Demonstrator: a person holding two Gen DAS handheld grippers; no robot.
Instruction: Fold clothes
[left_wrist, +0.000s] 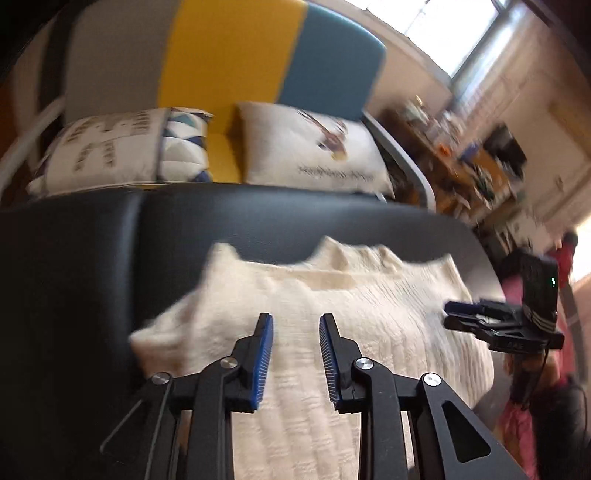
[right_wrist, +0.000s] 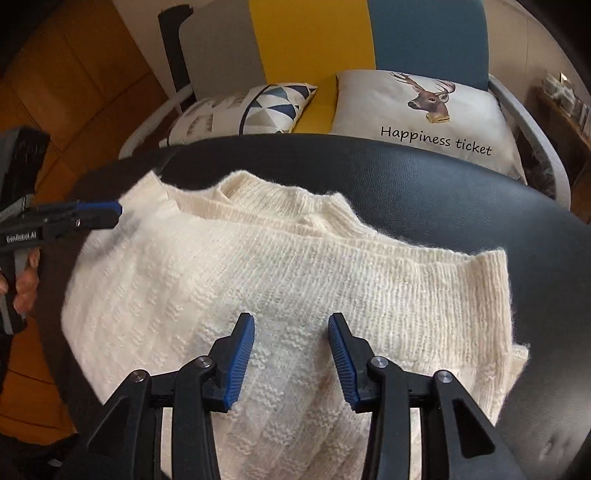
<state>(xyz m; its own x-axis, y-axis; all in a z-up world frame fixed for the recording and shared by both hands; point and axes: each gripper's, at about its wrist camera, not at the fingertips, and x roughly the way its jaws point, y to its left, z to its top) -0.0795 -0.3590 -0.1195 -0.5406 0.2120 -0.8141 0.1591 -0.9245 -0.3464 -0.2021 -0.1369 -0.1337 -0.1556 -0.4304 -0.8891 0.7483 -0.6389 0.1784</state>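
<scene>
The left claw (left_wrist: 296, 334) and the right claw (right_wrist: 291, 334) are both held released above the cream knitted sweater (right_wrist: 288, 280), nothing being gripped. The sweater is laid on the black desk (right_wrist: 443, 192), sleeves apparently tucked in; the final fold is judged still to be made.

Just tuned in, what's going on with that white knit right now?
A person with a handheld gripper in each hand is folding a cream knitted sweater spread on a black padded table. The left gripper and the right gripper both hover over the body of the sweater with jaws apart and nothing clamped between the pads. The neckline points away, toward a sofa holding a deer-print cushion. The sweater's side edges look already turned in.
</scene>
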